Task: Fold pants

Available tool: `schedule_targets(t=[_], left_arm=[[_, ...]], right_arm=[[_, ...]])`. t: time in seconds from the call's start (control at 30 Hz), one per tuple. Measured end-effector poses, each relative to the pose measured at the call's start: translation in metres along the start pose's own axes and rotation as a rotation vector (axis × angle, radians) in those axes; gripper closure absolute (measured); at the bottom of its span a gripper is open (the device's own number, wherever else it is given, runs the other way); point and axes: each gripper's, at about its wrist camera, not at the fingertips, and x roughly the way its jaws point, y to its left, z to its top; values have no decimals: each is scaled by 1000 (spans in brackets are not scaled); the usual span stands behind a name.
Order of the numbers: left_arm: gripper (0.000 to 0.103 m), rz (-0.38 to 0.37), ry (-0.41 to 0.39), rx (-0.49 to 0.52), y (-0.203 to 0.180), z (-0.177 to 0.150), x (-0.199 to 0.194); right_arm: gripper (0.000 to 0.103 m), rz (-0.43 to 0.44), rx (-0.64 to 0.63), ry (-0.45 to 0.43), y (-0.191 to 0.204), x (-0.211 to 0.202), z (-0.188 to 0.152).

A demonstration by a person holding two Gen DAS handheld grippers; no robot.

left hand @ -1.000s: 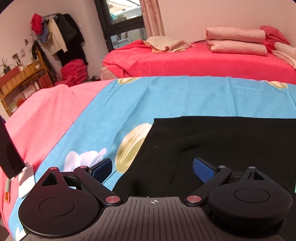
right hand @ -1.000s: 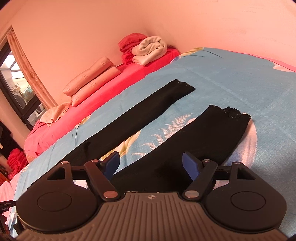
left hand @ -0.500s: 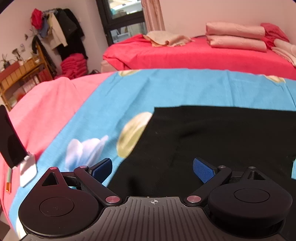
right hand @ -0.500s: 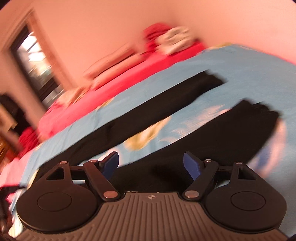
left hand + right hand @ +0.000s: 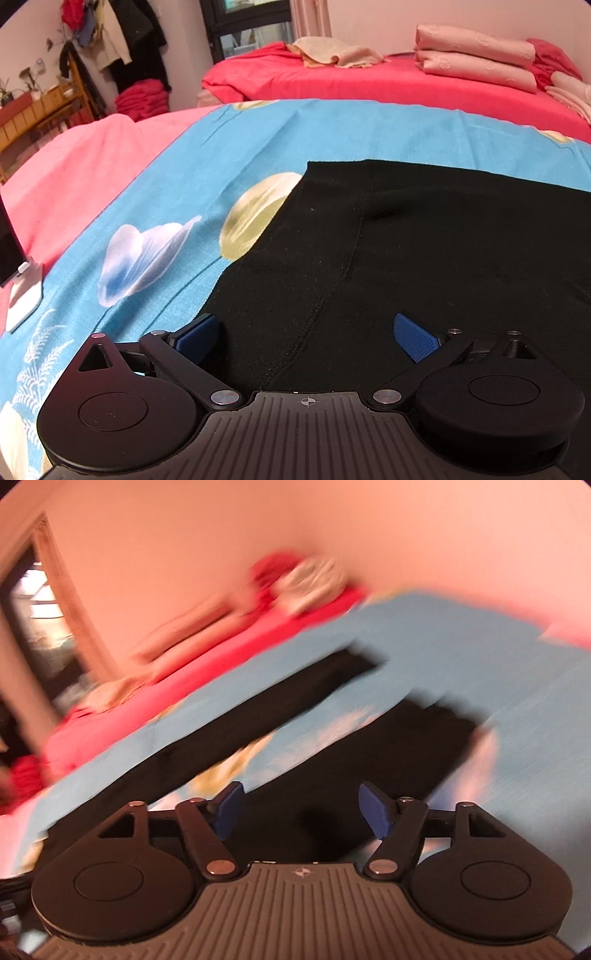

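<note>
The left gripper (image 5: 307, 334) sits low over the waist end of the black pants (image 5: 424, 251), its ribbed blue pads (image 5: 415, 336) spread wide apart with nothing between them. The pants fabric is a matte, fine knit; a raised stitched seam curves from the gripper toward the waistband edge. The pants lie flat on a blue bedsheet (image 5: 258, 147) of woven cotton printed with a white-blue petal and a yellow-green oval. Beyond it stands a red bed (image 5: 369, 81) carrying stacked pink pillows (image 5: 476, 55).

The right gripper (image 5: 301, 810) hovers over the near leg (image 5: 369, 746), jaws likewise parted and empty. The far leg (image 5: 277, 709) runs as a long narrow strip diagonally across the sheet, apart from the near leg. This view is heavily motion-blurred.

Compared with half a second ago, the left camera is lower and closer to the waistband, and the seam appears larger. The right view has tilted further, with stronger blur.
</note>
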Motion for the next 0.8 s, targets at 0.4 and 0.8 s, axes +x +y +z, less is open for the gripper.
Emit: schedule_targets(t=[0.4,0.8], left_arm=[[0,-108,-44,22,-11,3,-54],[0,-86,16,14,1,-16,-37]], right_arm=[[19,19,-679,68,147,7,-61],[22,-194,-351,90,71,-12,-21]])
